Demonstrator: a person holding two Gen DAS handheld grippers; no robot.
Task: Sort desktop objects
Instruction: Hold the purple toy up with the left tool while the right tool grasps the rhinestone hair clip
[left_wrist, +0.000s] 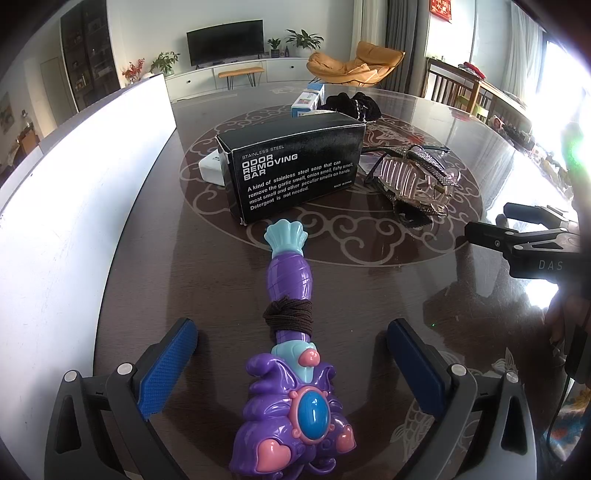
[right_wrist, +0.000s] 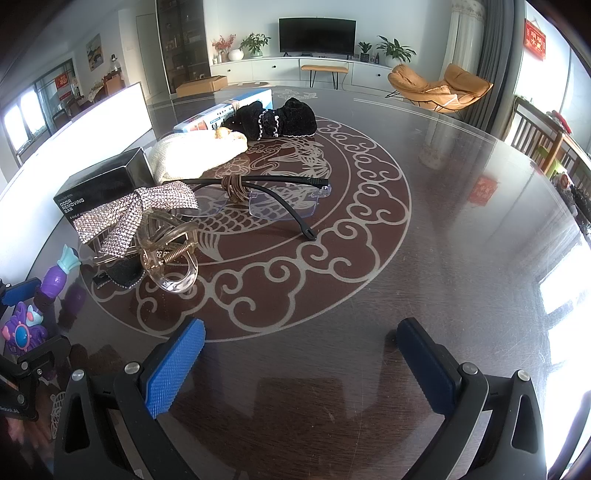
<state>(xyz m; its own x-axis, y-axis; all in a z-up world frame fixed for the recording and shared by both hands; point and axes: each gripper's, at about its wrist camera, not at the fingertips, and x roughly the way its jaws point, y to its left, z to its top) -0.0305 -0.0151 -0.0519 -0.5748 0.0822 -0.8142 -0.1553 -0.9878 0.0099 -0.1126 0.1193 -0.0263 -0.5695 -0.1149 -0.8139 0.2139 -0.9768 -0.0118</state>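
The left gripper (left_wrist: 291, 373) stands wide around the purple wand (left_wrist: 291, 387), pads clear of it; a black box (left_wrist: 295, 170) lies at twelve o'clock. The right gripper (right_wrist: 301, 365) gapes empty over the table (right_wrist: 461, 240).

A big black TV (right_wrist: 317, 35) stands on a long white cabinet (right_wrist: 295, 70) at the back of the room. Green plants (right_wrist: 395, 50) sit beside it. An orange chair (right_wrist: 439, 88) waits near the grey curtain (right_wrist: 495, 55). The dark table (right_wrist: 461, 240) has white swirls drawn on it.
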